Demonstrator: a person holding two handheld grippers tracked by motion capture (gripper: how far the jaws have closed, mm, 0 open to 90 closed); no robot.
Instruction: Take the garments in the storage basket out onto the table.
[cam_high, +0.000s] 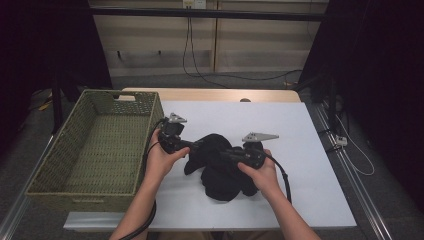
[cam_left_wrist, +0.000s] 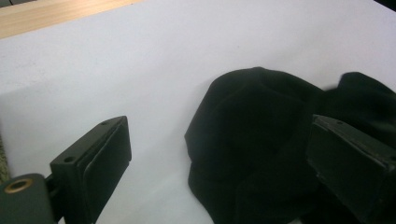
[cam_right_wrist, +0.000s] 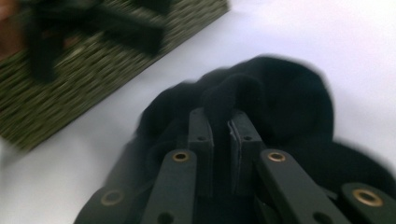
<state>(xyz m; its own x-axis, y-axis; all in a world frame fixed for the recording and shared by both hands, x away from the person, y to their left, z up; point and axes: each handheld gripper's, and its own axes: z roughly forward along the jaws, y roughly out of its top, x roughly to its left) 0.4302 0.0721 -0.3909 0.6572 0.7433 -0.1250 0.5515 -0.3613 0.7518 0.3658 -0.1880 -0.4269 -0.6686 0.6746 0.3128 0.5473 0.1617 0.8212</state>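
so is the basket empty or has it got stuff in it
Empty: the basket shows bare woven floor in the high view; the black cloth lies outside on the table.

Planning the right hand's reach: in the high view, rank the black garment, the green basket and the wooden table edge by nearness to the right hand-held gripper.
1. Black garment: at its jaws.
2. Green basket: left.
3. Wooden table edge: far side.

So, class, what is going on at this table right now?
A person works a crumpled black fabric garment on a white table with two hand-held tools. The right tool has pinched a fold of the cloth. The left tool stands open beside it. A green woven basket waits to the left.
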